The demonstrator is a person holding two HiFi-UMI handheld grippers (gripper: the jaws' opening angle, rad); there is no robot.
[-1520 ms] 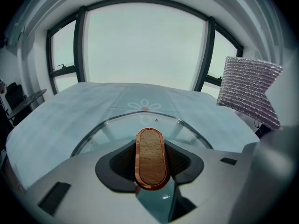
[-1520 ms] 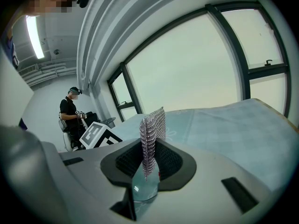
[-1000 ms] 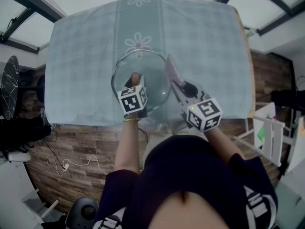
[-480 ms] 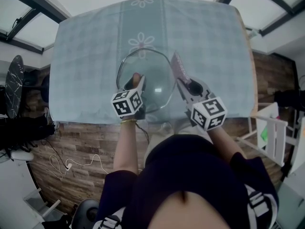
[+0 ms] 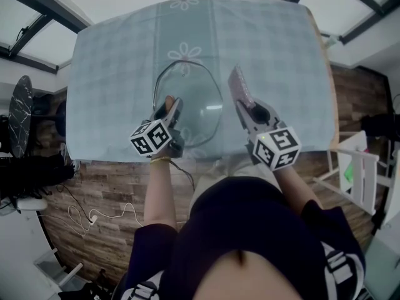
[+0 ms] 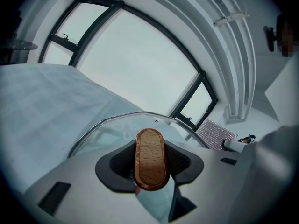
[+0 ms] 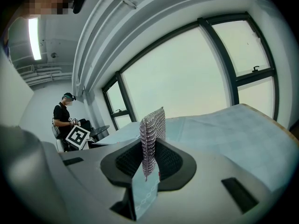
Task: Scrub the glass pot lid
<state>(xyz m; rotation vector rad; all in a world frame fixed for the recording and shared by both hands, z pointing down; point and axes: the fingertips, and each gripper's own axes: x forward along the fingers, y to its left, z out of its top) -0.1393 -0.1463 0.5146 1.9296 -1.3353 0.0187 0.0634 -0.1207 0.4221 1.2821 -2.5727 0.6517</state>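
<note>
**Lid up by its handle, scourer waiting beside it**

My left gripper [image 5: 167, 109] has its jaws closed on the wooden handle [image 6: 150, 158] of the glass pot lid [image 5: 197, 114]. The black pads sit against both flat sides of the handle, so the jaws stand at a middling width. The lid is tilted over the near middle of the table [image 5: 281, 55], which is covered by a pale checked cloth [image 5: 112, 74]. Its metal rim curves away from the gripper toward the far side. I cannot tell whether the far edge of the rim rests on the cloth.

My right gripper [image 5: 245, 105] has its jaws narrow, pinching a silvery mesh scouring pad [image 7: 152, 134] that stands on edge and sticks out past the tips. From the head view the pad sits just to the right of the lid's rim, close but with a gap showing between them.

A person [image 7: 64, 118] stands near a window, far off in the right gripper view.
</note>
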